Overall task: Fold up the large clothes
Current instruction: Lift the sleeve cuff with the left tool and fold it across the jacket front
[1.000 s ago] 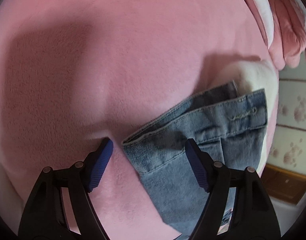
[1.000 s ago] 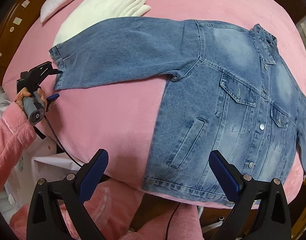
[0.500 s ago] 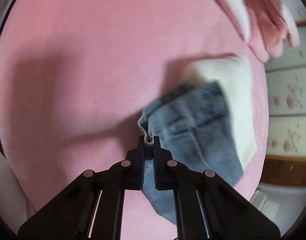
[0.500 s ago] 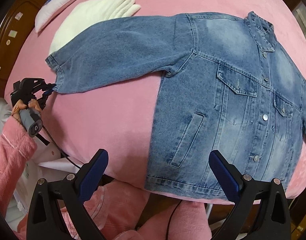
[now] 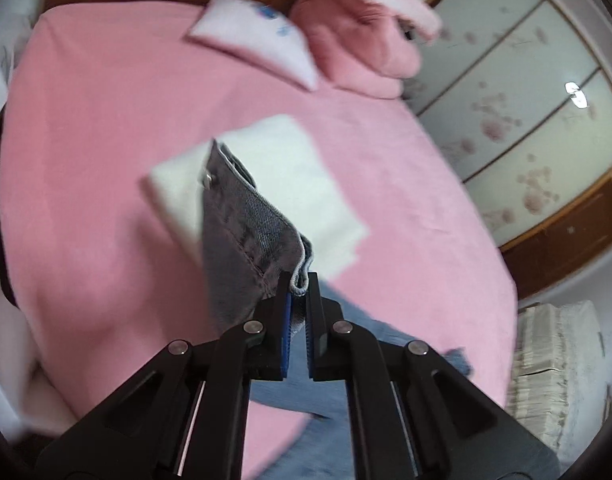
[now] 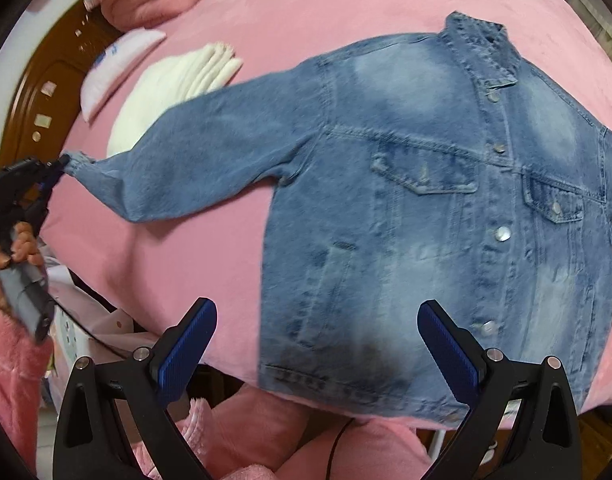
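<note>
While the blue denim jacket lies face up and buttoned across the pink plush bed cover, filling the centre and right of the right wrist view, its collar points to the upper right and its hem runs along the lower edge of the cover. One long sleeve stretches out to the left of the frame, its cuff pinched in the left gripper, which a hand in a fuzzy pink sleeve grips at the far left edge. From the left wrist view: left gripper jaws closed tight on the cuff edge, pale seam stitching poking out between the blue pads; the cuff's grey-looking inner side stands up above the fingers at frame centre, lifted off the cover, more denim trailing below toward the lower right. Behind the cuff, a folded white cloth lies flat on the cover; farther back, upper centre, a small white pillow with blue print, and just right of it a heap of pink fleece bedding. Right gripper: jaws spread wide, nothing between the blue pads, hovering over the jacket's lower hem at the bottom of the frame. View is motion-blurred; finer detail not readable.
</note>
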`<state>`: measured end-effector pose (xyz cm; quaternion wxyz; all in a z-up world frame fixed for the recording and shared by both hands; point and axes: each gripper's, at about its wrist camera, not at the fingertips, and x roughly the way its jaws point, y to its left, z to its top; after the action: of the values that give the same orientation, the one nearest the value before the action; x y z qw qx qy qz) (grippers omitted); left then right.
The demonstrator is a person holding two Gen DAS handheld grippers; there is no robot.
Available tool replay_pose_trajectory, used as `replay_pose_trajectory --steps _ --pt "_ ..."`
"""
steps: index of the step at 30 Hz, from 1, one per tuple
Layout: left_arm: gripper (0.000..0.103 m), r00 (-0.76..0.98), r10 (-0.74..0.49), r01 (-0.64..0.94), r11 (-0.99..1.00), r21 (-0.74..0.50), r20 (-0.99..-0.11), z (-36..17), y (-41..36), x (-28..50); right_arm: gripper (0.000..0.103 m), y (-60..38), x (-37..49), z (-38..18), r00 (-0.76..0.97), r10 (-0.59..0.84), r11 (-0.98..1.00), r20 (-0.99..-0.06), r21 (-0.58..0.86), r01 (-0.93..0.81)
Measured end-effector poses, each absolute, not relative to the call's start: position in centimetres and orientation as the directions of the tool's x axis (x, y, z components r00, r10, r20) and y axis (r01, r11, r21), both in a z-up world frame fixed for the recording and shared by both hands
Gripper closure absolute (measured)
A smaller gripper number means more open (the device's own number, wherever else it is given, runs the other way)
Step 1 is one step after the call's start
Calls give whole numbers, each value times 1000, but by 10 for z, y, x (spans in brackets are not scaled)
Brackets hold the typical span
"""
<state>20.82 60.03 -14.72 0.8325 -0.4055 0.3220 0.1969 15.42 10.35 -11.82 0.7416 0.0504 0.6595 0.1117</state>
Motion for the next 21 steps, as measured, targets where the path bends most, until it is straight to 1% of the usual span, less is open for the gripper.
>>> replay_pose_trajectory --steps 3,7,10,13,16,18,19,20,21 --pt "100 769 18 -502 635 -587 -639 -102 534 239 1 55 159 -106 148 249 967 -957 237 -96" --pt "100 808 -68 -376 705 -601 -585 -42 440 281 1 -23 167 -91 224 257 966 -940 256 -31" --pt "100 809 -167 -264 754 -602 -564 -22 366 313 1 -84 177 -83 272 238 966 -933 256 34" --pt "100 774 -244 -174 806 -566 -584 -17 293 341 1 -141 187 -79 315 204 962 -927 249 108" --pt "100 700 -313 -98 848 -520 -642 -35 217 361 1 -193 195 -83 338 169 948 -926 246 201" --pt "99 601 -404 -23 853 -521 -689 -67 167 380 1 -225 197 -92 351 146 932 -925 248 263" --pt "94 541 -429 -6 858 -514 -723 -87 147 384 1 -235 195 -100 357 132 928 -925 243 284" --pt "86 452 -443 5 869 -494 -774 -117 126 384 1 -247 196 -109 356 113 921 -928 232 313" --pt "81 322 -424 25 897 -441 -846 -150 102 388 1 -253 194 -119 351 96 917 -932 220 332"
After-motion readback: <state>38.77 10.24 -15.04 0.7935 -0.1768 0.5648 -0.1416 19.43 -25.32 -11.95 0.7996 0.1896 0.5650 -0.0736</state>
